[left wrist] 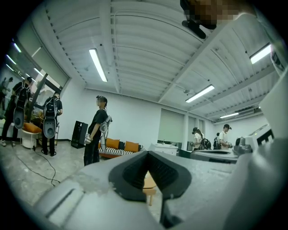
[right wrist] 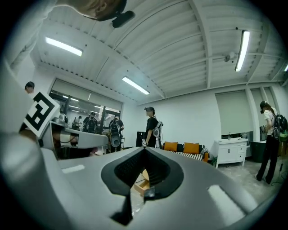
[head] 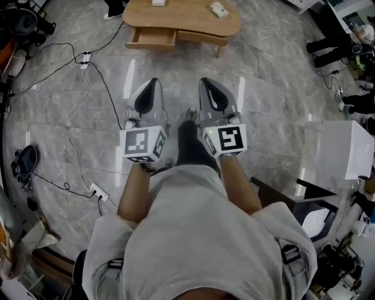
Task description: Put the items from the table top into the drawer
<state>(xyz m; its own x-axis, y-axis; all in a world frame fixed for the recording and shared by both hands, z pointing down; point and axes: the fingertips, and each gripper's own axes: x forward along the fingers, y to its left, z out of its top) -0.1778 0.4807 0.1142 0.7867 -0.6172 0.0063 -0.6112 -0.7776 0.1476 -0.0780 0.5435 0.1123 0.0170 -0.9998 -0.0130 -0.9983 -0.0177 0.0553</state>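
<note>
A low wooden table (head: 181,20) stands ahead on the marble floor, and its left drawer (head: 153,38) is pulled open. On the table top lie a small white item (head: 159,2) and a white item with a dark part (head: 218,9). My left gripper (head: 153,82) and right gripper (head: 206,82) are side by side, well short of the table and pointing level toward it. Both are shut with nothing between their jaws. Below the closed tips, the left gripper view (left wrist: 147,153) shows a bit of the table (left wrist: 150,184), and the right gripper view (right wrist: 145,148) shows the open drawer (right wrist: 141,183).
Cables and a power strip (head: 86,58) run over the floor at left, with another strip (head: 98,192) nearer me. A white box (head: 345,149) stands at right, seated people (head: 334,47) beyond it. A person (left wrist: 96,130) stands near a sofa (left wrist: 119,146).
</note>
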